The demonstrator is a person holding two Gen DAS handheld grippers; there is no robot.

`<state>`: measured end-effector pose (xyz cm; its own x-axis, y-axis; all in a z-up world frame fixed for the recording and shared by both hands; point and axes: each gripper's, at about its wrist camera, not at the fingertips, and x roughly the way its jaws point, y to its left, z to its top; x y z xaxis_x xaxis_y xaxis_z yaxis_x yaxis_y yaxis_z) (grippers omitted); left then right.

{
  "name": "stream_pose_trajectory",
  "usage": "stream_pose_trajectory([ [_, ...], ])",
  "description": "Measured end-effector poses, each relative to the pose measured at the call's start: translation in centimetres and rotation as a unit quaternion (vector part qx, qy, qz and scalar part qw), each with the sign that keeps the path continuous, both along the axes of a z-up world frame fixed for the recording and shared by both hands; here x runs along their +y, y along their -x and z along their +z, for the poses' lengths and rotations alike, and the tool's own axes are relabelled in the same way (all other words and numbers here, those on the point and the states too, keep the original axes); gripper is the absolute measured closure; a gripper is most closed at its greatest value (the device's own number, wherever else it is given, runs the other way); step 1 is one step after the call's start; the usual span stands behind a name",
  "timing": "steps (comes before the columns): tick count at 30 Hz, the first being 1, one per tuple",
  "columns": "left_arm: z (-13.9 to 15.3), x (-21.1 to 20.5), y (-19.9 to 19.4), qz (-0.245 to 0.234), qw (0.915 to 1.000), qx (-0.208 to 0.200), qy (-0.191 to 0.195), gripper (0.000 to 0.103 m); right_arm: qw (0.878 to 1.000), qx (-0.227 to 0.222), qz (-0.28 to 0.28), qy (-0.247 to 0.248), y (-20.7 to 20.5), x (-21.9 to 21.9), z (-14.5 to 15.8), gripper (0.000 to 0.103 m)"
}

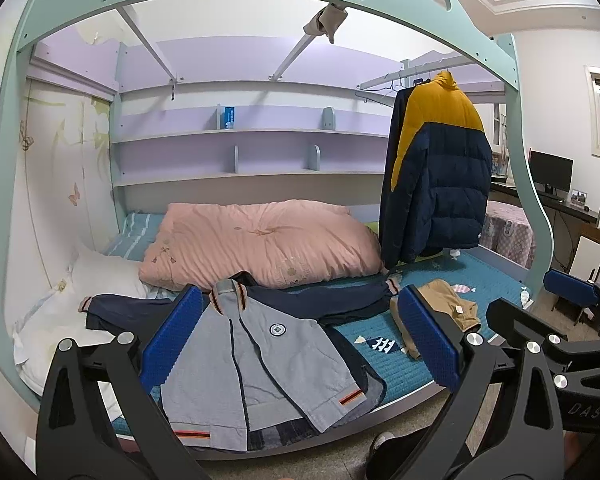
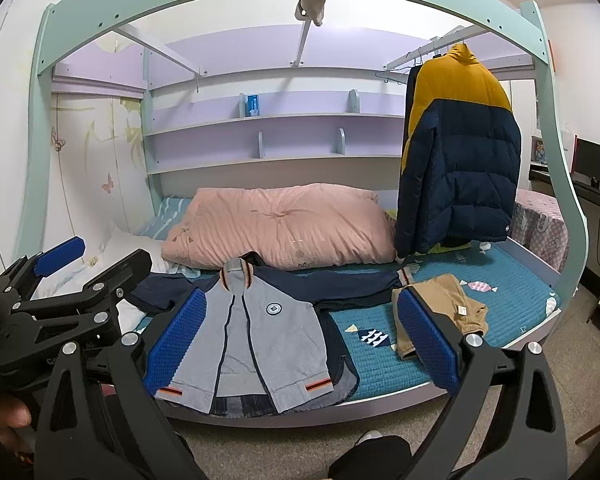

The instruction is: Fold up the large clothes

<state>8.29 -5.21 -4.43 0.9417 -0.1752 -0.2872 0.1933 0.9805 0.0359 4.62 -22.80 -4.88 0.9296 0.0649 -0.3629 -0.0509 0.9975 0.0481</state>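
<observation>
Jacket (image 1: 268,356): one grey-fronted garment with navy sleeves lay flat on the bed (image 1: 400,364), front up and unzipped, collar toward the quilt (image 1: 260,240) and hem at the bed's near edge. Both sleeves were spread sideways, each ending in a striped cuff. Two orange-striped tabs marked the hem, and one round badge sat on the chest.

Left gripper (image 1: 300,344): held above the floor in front of the bed, jaws released and wide apart, touching no cloth. Right gripper (image 2: 300,340): likewise short of the bed edge, jaws spread and empty. Each gripper carried two blue ribbed pads (image 2: 176,344), and each appeared at the margin of the other's view.

Other items, counted: one pink quilt, lying behind the jacket against the back of the bed; one white pillow (image 1: 100,276) at the left; one pair of folded tan trousers (image 2: 444,312), just right of the jacket on the teal cover; one yellow-and-navy puffer coat (image 1: 440,168), hanging from a rail at the right; three lilac shelves (image 1: 240,132) on the rear wall, one blue box (image 1: 229,117) standing on the top shelf. One monitor (image 2: 596,164) stood on a worktop at far right.
</observation>
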Motion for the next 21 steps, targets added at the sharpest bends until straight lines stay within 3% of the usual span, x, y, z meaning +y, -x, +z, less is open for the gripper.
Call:
stream_pose_trajectory([
  [21,0.11,-0.33,0.21,0.003,1.0,-0.002,-0.001,0.005,1.0,-0.002,-0.002,0.0,0.15,0.13,0.06,0.01],
])
